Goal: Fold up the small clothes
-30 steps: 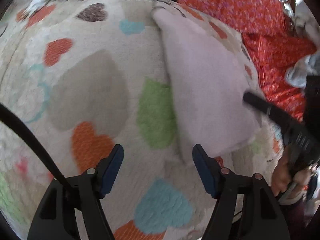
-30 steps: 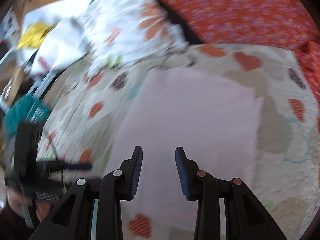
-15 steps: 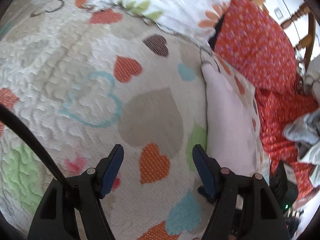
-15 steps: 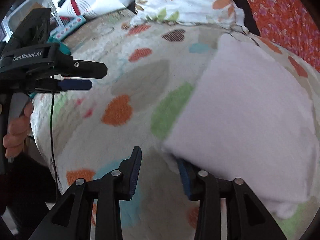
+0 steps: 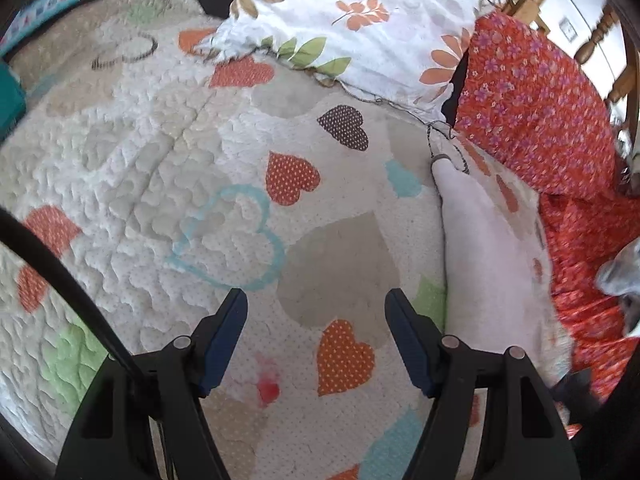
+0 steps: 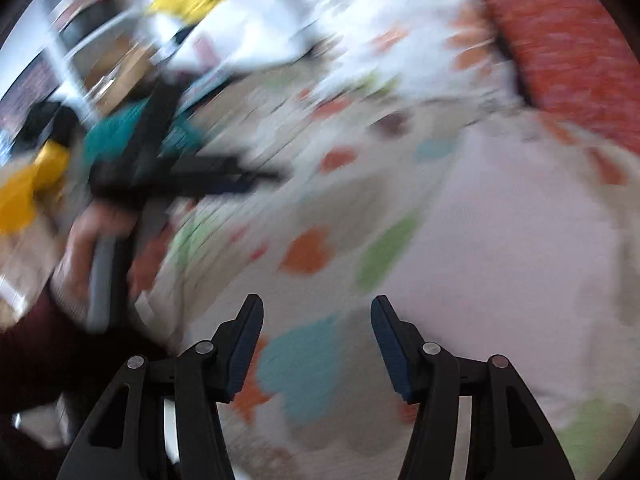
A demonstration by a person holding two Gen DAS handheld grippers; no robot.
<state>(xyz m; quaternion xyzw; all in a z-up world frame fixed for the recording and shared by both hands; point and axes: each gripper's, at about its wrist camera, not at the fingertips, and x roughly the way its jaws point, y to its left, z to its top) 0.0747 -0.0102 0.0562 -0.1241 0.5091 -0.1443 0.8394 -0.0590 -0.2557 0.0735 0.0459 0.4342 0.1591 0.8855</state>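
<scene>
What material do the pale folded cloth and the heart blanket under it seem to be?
Cloth: probably soft fleece or brushed cotton; pale pink, matte, slightly fuzzy, with no visible weave. Blanket: looks like quilted cotton, since stitched lines puff its dotted surface. Neither is certain.

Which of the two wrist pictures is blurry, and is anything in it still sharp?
The right wrist view is smeared by motion: the heart quilt and pale folded cloth streak, yet the right claw, opening with nothing between its fingers, stays crisp. The left wrist view is sharp, with fisheye bending at the edges and bright daylight on the floral pillow.
</scene>
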